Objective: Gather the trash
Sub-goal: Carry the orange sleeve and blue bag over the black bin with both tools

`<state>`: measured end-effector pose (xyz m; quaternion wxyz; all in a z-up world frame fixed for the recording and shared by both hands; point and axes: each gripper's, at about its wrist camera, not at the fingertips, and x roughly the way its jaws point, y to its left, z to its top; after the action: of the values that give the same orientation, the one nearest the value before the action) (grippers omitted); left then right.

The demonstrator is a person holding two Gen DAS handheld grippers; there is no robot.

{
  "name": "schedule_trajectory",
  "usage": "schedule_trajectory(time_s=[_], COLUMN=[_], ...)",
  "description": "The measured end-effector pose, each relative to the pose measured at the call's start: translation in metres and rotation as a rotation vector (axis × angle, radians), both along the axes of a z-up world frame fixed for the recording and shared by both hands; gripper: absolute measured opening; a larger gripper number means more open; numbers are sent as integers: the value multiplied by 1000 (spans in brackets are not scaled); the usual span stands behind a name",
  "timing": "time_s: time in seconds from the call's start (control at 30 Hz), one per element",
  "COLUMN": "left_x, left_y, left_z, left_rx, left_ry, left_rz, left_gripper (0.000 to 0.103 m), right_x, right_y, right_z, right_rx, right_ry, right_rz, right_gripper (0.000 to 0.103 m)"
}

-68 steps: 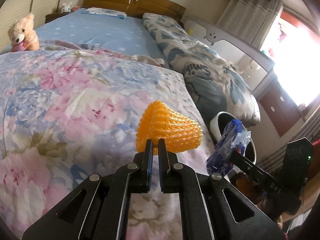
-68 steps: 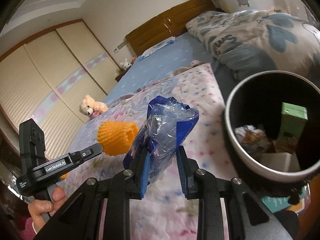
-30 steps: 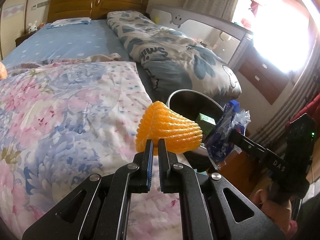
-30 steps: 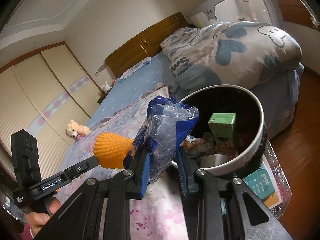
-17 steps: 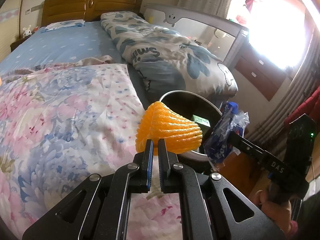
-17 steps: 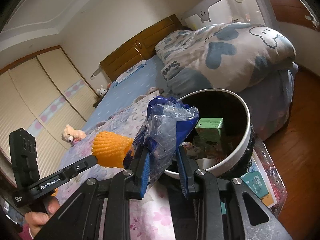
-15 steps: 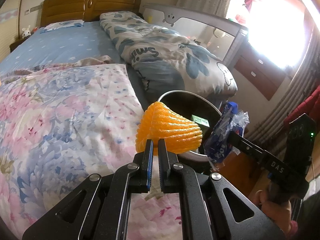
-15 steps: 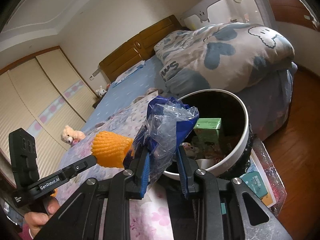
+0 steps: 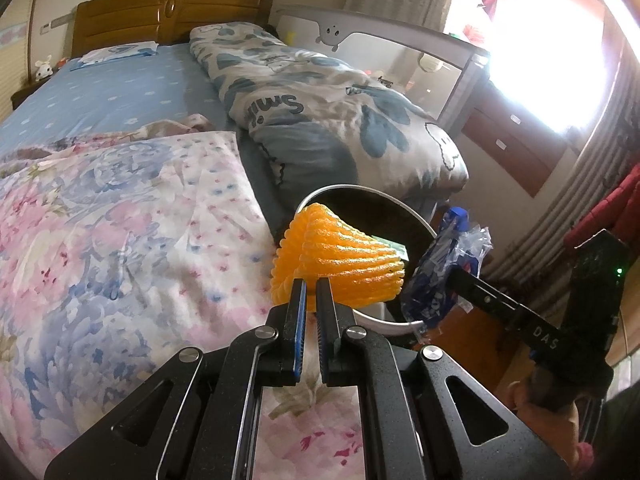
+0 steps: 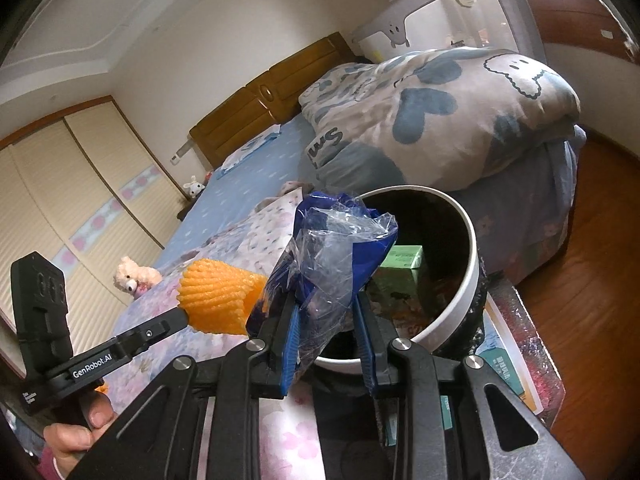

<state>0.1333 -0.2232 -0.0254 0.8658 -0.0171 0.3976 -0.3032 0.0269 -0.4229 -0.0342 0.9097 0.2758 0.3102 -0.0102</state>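
Note:
My left gripper (image 9: pixel 311 286) is shut on an orange foam fruit net (image 9: pixel 340 262) and holds it over the near rim of a round white trash bin (image 9: pixel 394 325). It also shows in the right wrist view (image 10: pixel 218 296). My right gripper (image 10: pixel 326 308) is shut on a crumpled blue and clear plastic wrapper (image 10: pixel 332 252), held just in front of the bin (image 10: pixel 474 264). The wrapper also shows in the left wrist view (image 9: pixel 446 268). The bin holds a green carton (image 10: pixel 402 260) and other scraps.
The bin stands beside a bed with a floral quilt (image 9: pixel 100 240) and a grey-blue duvet (image 9: pixel 320 120). A teddy bear (image 10: pixel 130 278) lies on the bed. A wooden headboard (image 9: pixel 168 16), wardrobe doors (image 10: pixel 60 200) and wood floor (image 10: pixel 592 300) surround it.
Both grippers have swung from over the floral quilt toward the trash bin, each keeping its piece of trash. The bin now sits right behind the net and wrapper.

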Motion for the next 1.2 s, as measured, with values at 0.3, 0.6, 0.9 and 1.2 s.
schedule_trajectory(time_s=[0.3,0.6,0.9,1.2], left_x=[5,10,18,23], left_y=[-18,-33,-50,-59], left_z=[3,3,-1,-2], left_rx=[8,20,43,55], left_ry=[-12,-19,-16,-17], left_rz=[-19,-30,-38,-44], left_gripper=[4,4,4,4], right_x=[6,11,18,27], right_y=[-9,-20,-26,-30], right_z=[-1,-2,-5,-3], right_rx=[-14,-40,-59,-83], right_ry=[11,31,52,60], right_rz=[-11,-23,-26,-19], right_gripper=[26,26,26,26])
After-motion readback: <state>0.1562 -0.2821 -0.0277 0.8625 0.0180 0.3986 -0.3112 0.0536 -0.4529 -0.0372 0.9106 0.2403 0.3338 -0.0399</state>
